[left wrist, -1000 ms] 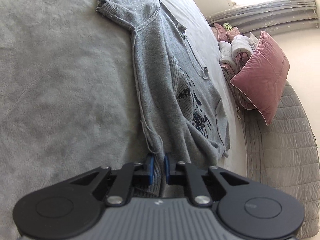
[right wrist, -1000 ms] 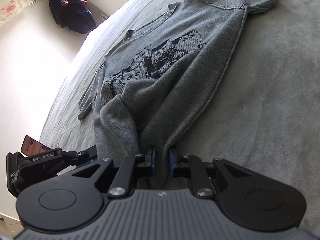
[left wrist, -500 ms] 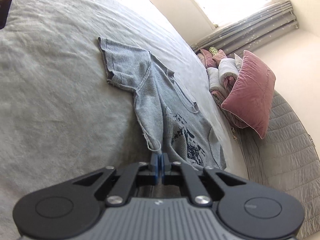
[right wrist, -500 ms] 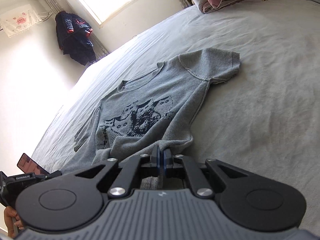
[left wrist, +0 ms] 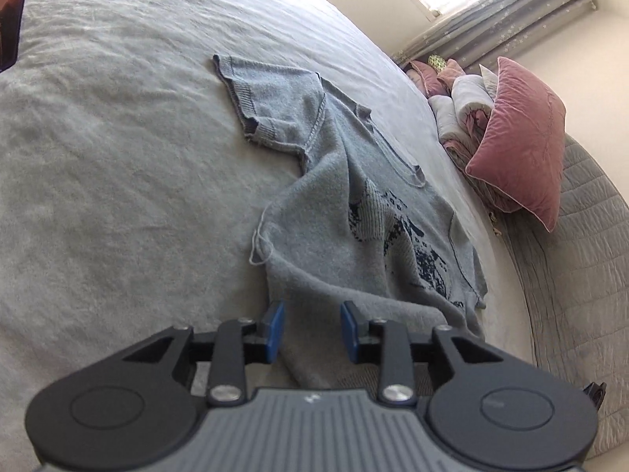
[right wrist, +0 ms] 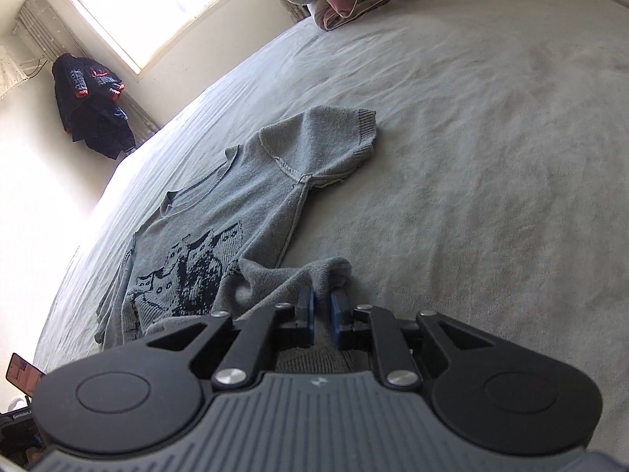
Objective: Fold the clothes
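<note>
Hem's folded up over the sweater (left wrist: 354, 204); left gripper (left wrist: 310, 330) gapes wide, empty; right gripper (right wrist: 321, 314) nearly closed, pinching hem; sleeves remain.

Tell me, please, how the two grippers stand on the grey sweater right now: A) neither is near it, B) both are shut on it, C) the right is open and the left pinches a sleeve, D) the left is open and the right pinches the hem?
D: the left gripper has its fingers spread apart over the sweater, while the right gripper has hem cloth between its fingers.
</note>
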Demonstrator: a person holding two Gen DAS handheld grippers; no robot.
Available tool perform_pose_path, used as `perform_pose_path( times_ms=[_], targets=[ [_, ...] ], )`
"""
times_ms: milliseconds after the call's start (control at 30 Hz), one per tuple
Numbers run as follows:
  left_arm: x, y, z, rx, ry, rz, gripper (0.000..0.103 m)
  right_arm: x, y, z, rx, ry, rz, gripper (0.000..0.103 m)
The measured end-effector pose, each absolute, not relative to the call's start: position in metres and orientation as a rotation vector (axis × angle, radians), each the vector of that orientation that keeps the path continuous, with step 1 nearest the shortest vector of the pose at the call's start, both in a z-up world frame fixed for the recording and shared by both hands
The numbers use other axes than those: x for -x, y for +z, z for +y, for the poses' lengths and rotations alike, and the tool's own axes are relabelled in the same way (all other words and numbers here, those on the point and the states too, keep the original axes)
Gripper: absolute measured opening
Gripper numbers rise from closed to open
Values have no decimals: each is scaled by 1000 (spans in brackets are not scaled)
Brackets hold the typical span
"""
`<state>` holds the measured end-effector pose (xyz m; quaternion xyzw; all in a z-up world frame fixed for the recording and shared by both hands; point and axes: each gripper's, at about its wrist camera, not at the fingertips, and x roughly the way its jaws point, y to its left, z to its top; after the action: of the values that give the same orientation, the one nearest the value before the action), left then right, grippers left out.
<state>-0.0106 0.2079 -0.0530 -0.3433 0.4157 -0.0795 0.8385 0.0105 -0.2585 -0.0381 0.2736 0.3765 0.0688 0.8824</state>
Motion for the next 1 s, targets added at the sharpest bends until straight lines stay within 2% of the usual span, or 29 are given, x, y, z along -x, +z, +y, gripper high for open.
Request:
perform_pose_path(
  times_ms=[33, 67, 100, 333, 367, 400, 467, 533, 567, 1000],
  targets=[
    [11, -55, 204, 713, -192, 904, 37, -7, -38, -259, -556, 156, 791, 23],
    [12, -58, 199, 704, -210, 931, 37, -4, -39, -259, -537, 160, 794, 38],
    [14, -62, 195, 700, -227, 958, 38, 0, -40, -260, -518, 164, 800, 45],
    [22, -78, 167, 700, -315, 1003, 37, 20, -51, -259, -398, 218, 836, 45],
    [23, -79, 163, 700, -321, 999, 36, 22, -51, -255, -375, 235, 838, 43],
    [24, -79, 161, 697, -323, 999, 36, 23, -51, -252, -353, 252, 839, 38],
    [21, -79, 157, 679, -312, 1007, 30, 25, -54, -246, -327, 287, 853, 26],
    [19, -78, 155, 662, -298, 1016, 11, 25, -54, -242, -311, 308, 866, 13],
    [19, -76, 155, 655, -283, 1022, 8, 25, -54, -242, -310, 316, 873, 7],
    [78, -12, 190, 545, -227, 1053, 6, 74, 5, -262, -291, 337, 861, 5]
  ],
)
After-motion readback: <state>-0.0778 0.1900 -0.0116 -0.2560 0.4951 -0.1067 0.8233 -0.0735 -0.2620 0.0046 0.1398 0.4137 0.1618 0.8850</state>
